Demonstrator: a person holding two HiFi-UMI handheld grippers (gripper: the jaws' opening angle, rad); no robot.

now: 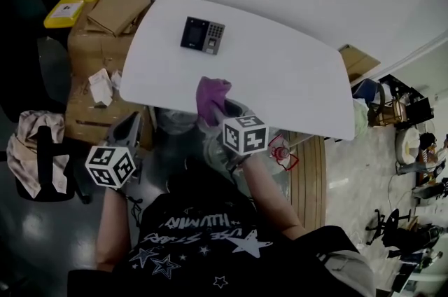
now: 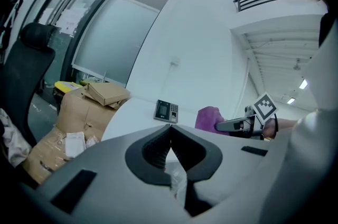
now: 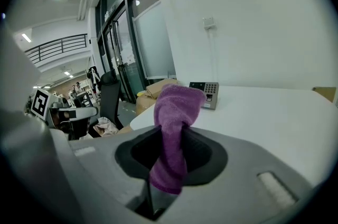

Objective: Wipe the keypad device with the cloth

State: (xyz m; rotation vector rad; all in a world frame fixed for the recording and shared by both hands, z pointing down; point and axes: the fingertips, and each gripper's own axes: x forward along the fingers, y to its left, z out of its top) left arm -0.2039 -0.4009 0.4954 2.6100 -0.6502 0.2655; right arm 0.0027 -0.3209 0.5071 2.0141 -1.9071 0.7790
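Observation:
The dark keypad device (image 1: pixel 203 34) lies flat near the far left end of the white table (image 1: pixel 294 71). It also shows small in the left gripper view (image 2: pixel 166 110) and in the right gripper view (image 3: pixel 206 93). My right gripper (image 1: pixel 215 112) is at the table's near edge, shut on a purple cloth (image 1: pixel 211 94). The cloth (image 3: pixel 177 112) stands bunched up out of the jaws of that gripper (image 3: pixel 170 139), well short of the device. My left gripper (image 1: pixel 129 126) hangs off the table's near left corner. Its jaws (image 2: pixel 170 133) are shut with nothing between them.
Cardboard boxes (image 1: pixel 105 43) and a yellow bin (image 1: pixel 70 8) crowd the floor left of the table. A dark chair draped with fabric (image 1: pixel 38 148) stands further left. A wooden panel (image 1: pixel 308 176) lies by the table's near right side.

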